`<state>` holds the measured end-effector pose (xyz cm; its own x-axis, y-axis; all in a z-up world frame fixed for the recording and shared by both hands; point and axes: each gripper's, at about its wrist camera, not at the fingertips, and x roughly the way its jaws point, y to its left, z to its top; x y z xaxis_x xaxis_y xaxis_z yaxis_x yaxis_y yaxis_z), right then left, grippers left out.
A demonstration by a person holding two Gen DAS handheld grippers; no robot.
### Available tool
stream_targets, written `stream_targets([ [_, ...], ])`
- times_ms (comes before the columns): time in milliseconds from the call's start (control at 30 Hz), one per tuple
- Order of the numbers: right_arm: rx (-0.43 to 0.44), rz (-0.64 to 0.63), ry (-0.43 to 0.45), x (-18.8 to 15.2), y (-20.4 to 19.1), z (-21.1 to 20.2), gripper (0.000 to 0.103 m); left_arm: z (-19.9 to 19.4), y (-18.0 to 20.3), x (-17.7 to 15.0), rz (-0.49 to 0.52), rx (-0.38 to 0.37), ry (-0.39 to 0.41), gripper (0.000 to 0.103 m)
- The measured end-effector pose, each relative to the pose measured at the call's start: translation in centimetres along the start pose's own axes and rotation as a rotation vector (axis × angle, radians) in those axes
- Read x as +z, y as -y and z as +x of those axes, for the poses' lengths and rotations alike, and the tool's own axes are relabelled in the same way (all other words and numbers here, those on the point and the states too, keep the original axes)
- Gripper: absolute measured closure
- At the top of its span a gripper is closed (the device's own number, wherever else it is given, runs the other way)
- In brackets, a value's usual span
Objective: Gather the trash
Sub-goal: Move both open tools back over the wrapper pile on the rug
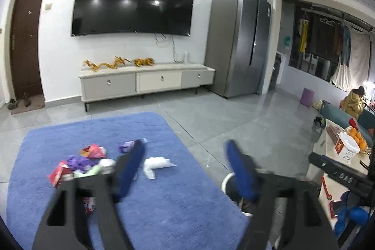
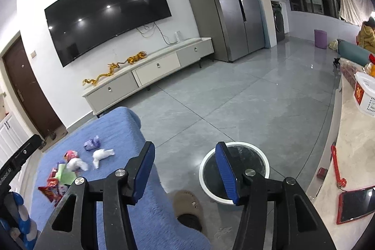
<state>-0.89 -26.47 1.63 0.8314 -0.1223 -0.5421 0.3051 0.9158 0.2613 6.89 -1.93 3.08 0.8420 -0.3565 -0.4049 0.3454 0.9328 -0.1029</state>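
While both tongs, left [image 1: 185, 149] and right [image 2: 185, 156], hang spread and empty, wrappers [image 2: 70, 170] and a white wad [image 2: 102, 155] lie on the blue rug [image 2: 121, 132], bin [image 2: 234, 172] on floor beside its edge.

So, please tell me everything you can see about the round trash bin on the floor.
The trash bin is round, with a white rim and a dark liner bag that looks like plastic. It stands upright and open on the grey tile floor, close beside the blue rug. A brown slipper lies just beside it. Its contents cannot be made out.
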Motion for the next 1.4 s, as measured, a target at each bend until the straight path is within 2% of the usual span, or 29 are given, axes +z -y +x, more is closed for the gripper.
stream_targets([
  [267,0.041,-0.048,0.047,-0.5,-2.9,-4.1,0.044,-5.1,-4.1,-1.3,-0.037,0.061,0.065,0.02],
  [533,0.107,-0.067,0.081,-0.2,-4.7,-6.1,0.04,-7.6,-8.9,-2.0,-0.081,0.16,0.057,0.02],
  [700,0.122,-0.071,0.082,-0.2,-5.3,-6.5,0.039,-9.2,-9.7,-2.3,-0.061,0.195,0.084,0.02],
  [1067,0.135,-0.116,0.076,-0.2,-6.5,-5.8,0.039,-6.8,-11.5,-4.9,-0.082,0.198,-0.004,0.02],
  [1333,0.162,-0.119,0.021,-0.3,-6.6,-1.9,0.039,-4.1,-14.2,-6.2,-0.103,0.201,-0.055,0.019],
  [1400,0.177,-0.122,0.003,-0.3,-6.9,-0.4,0.039,-3.9,-14.9,-7.0,-0.105,0.21,-0.054,0.014],
])
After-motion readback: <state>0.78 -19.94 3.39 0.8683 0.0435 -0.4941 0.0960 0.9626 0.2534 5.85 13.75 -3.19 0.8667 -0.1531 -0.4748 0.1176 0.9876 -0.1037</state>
